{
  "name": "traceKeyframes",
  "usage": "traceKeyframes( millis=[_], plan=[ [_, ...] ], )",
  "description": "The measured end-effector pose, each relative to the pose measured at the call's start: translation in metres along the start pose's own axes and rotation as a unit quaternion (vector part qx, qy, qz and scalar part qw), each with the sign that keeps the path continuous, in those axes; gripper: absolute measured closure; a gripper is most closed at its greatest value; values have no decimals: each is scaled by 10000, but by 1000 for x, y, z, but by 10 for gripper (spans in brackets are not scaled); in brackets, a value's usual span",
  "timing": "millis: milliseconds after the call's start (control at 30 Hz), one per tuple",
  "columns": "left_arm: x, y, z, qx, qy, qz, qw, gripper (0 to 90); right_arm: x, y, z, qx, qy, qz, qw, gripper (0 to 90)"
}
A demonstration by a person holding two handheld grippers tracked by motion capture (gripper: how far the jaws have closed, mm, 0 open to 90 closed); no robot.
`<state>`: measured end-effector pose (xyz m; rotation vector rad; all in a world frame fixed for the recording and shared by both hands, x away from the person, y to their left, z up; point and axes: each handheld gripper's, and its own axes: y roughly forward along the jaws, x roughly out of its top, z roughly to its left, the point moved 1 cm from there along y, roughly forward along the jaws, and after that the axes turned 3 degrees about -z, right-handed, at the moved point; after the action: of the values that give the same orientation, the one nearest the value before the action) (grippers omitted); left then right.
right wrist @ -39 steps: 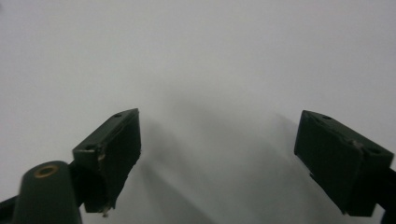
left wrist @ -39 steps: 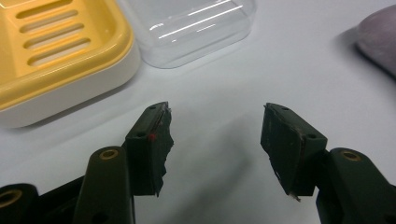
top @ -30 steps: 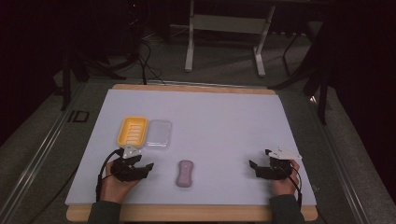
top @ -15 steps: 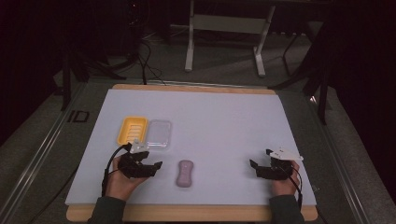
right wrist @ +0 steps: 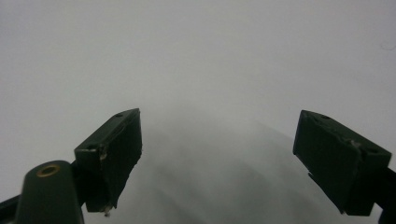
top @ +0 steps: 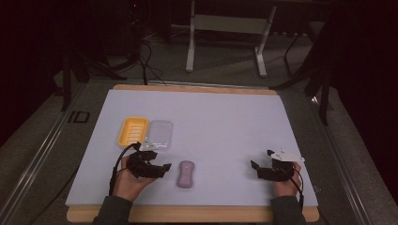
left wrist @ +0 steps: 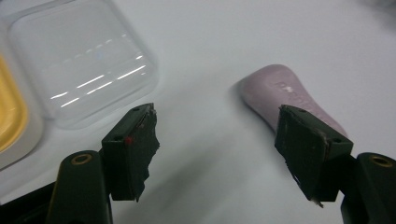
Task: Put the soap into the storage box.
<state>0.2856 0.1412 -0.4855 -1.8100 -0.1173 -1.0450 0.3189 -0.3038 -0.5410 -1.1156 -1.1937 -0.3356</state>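
A pale pink bar of soap (top: 186,174) lies near the table's front edge, left of centre. My left gripper (top: 162,167) stands open just left of it, jaws pointing toward it. In the left gripper view the soap (left wrist: 287,98) lies ahead on the right, partly behind the right jaw, and nothing sits between the jaws of my left gripper (left wrist: 219,149). A yellow soap dish (top: 132,131) and a clear plastic lid (top: 159,133) lie side by side behind the left hand. My right gripper (top: 255,167) rests open at the front right over bare table, as the right gripper (right wrist: 233,156) view confirms.
The white table top (top: 220,122) has a wooden rim. Beyond the far edge stand a metal stand's legs (top: 224,42) and dark cables (top: 143,56) on the floor. A grey rail (top: 33,164) runs along the left side.
My left gripper has moved right and turned toward the soap, away from the dish and lid. The right gripper has stayed in place.
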Motion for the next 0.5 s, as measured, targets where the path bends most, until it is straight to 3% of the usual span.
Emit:
traceKeyframes(
  millis=[267,500],
  plan=[
    [6,6,-17,-17,151,121,9998,260,0,0,0,-10,-2,-16,10000,153],
    [9,11,-24,-47,233,175,9996,253,0,0,1,-12,-36,-17,10000,152]
  ],
)
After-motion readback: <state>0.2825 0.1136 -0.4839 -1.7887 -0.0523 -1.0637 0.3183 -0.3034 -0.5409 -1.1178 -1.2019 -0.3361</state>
